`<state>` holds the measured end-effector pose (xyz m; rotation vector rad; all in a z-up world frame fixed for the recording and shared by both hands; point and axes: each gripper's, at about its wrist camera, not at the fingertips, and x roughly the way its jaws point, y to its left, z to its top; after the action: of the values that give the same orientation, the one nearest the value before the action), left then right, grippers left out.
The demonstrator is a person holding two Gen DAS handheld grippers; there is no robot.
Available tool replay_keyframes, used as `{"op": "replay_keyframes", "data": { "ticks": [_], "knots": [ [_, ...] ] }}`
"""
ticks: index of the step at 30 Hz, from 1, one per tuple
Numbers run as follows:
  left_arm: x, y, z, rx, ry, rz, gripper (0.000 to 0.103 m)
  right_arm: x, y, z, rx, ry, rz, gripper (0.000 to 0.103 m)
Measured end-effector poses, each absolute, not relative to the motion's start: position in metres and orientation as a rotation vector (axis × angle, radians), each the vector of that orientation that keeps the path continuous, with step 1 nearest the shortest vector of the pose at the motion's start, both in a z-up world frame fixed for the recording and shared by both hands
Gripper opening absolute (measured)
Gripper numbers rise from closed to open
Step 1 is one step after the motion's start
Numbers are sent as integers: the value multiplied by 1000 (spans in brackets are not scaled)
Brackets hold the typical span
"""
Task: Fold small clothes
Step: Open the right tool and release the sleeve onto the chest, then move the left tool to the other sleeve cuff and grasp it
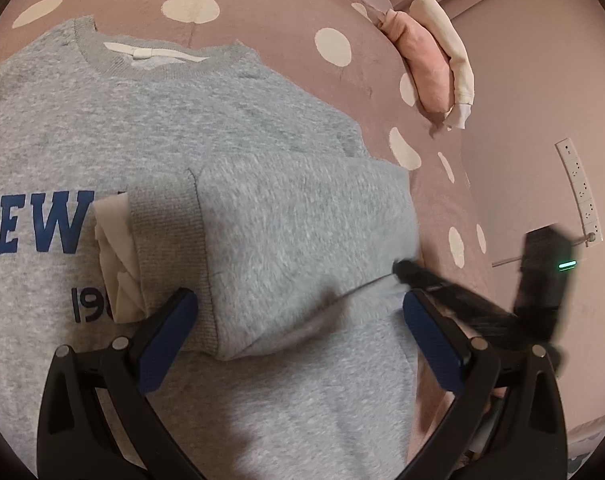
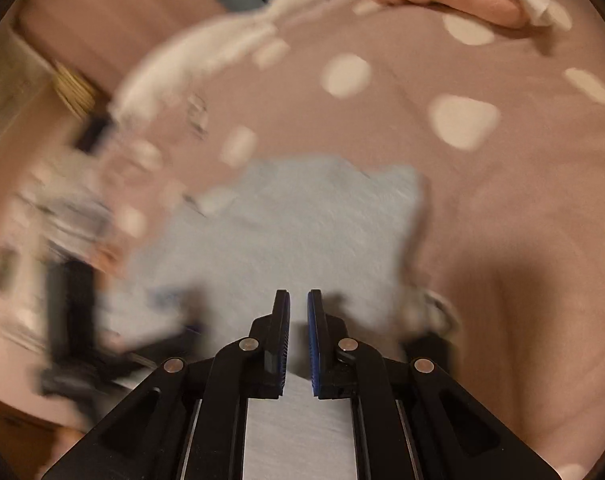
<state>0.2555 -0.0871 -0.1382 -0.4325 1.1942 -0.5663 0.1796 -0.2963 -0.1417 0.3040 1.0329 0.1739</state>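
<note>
- Closest to my lens on the left is the left gripper (image 1: 298,330), jaws spread wide with nothing pinched. They straddle the folded-over sleeve (image 1: 286,240) of the grey sweatshirt (image 1: 102,128).
- Using that sweatshirt as the anchor: it lies flat on the spotted pink bedspread (image 1: 286,12), collar on the far side and hem toward me. The sleeve lies across its chest, with the cuff (image 1: 166,248) over the blue lettering, so the sleeve's long axis runs sideways between my fingers.
- My right gripper (image 2: 298,308) is narrowed to a slit with nothing between the pads. It sits over the sweatshirt's right edge, which looks nearer to it than to the left.
- Hard to read: the right view is smeared by blur. The sweatshirt's hem and other sleeve are cut off.
</note>
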Motion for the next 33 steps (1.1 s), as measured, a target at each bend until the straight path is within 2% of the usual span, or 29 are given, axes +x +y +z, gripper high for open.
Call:
{"op": "replay_keyframes", "data": {
  "ticks": [1, 4, 6, 8, 14, 15, 17, 18, 21, 22, 23, 25, 27, 30, 33],
  "knots": [
    [255, -86, -137, -434, 1206, -565, 103, 180, -300, -153, 273, 1055, 146, 1],
    [248, -77, -125, -447, 1202, -601, 103, 175, -316, -154, 363, 1031, 147, 0],
    [240, -61, -117, -450, 1167, -606, 103, 172, -314, -144, 238, 1003, 27, 0],
    [231, -36, -113, -452, 1152, -581, 103, 166, -307, -137, 100, 989, -125, 0],
    [202, 67, -127, -569, 1147, -412, 103, 138, -287, -105, 120, 814, 46, 0],
    [194, 86, -129, -608, 1138, -384, 103, 138, -280, -102, 117, 802, 89, 4],
    [180, 114, -131, -674, 1120, -339, 103, 145, -265, -105, 121, 819, 144, 24],
    [171, 129, -132, -705, 1109, -317, 103, 149, -262, -112, 108, 844, 136, 38],
    [149, 161, -127, -761, 1071, -278, 103, 161, -257, -143, -27, 945, -10, 39],
    [143, 168, -125, -773, 1063, -271, 103, 164, -263, -154, -65, 969, -51, 49],
    [138, 176, -122, -786, 1056, -262, 103, 162, -270, -153, -41, 954, -47, 52],
    [130, 192, -120, -795, 1042, -239, 103, 163, -284, -150, 53, 976, -60, 54],
    [124, 211, -119, -819, 1015, -208, 103, 164, -290, -142, 10, 955, -145, 54],
    [119, 239, -121, -938, 948, -181, 103, 166, -304, -139, 59, 962, -214, 54],
    [114, 275, -126, -1063, 860, -111, 103, 151, -298, -122, 85, 891, -143, 53]
  ]
}}
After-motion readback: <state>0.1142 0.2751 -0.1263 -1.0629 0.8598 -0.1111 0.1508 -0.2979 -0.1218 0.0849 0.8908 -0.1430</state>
